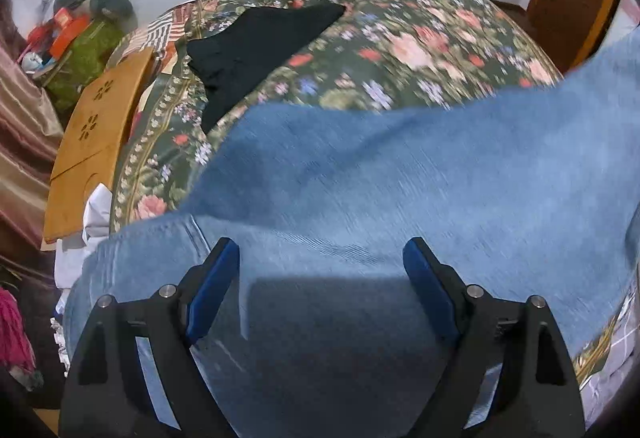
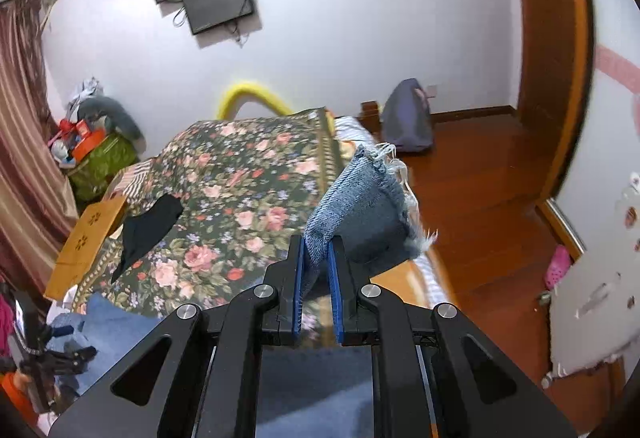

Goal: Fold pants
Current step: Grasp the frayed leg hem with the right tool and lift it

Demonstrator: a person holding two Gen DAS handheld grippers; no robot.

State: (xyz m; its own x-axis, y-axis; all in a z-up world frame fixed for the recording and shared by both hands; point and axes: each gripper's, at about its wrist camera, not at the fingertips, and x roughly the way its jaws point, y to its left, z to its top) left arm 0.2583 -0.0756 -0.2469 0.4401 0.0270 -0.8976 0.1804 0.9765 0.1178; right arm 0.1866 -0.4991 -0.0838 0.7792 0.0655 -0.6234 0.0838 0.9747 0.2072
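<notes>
The blue denim pants (image 1: 380, 178) lie spread over the floral bedspread (image 1: 400, 30) and fill the lower half of the left wrist view. My left gripper (image 1: 320, 258) hovers over the denim with its blue pads wide apart, holding nothing. My right gripper (image 2: 318, 250) is shut on a frayed leg hem of the pants (image 2: 360, 198) and holds it up above the bed's right side. More of the denim (image 2: 116, 326) lies at the bed's near left, by the other gripper (image 2: 48, 354).
A black garment (image 1: 248, 50) lies on the bedspread at the left, also in the right wrist view (image 2: 146, 230). A wooden board (image 1: 96, 134) leans by the bed's left edge. Cluttered boxes (image 2: 92, 146) stand at the far left. Wooden floor (image 2: 480, 206) and a grey bag (image 2: 408, 118) lie right.
</notes>
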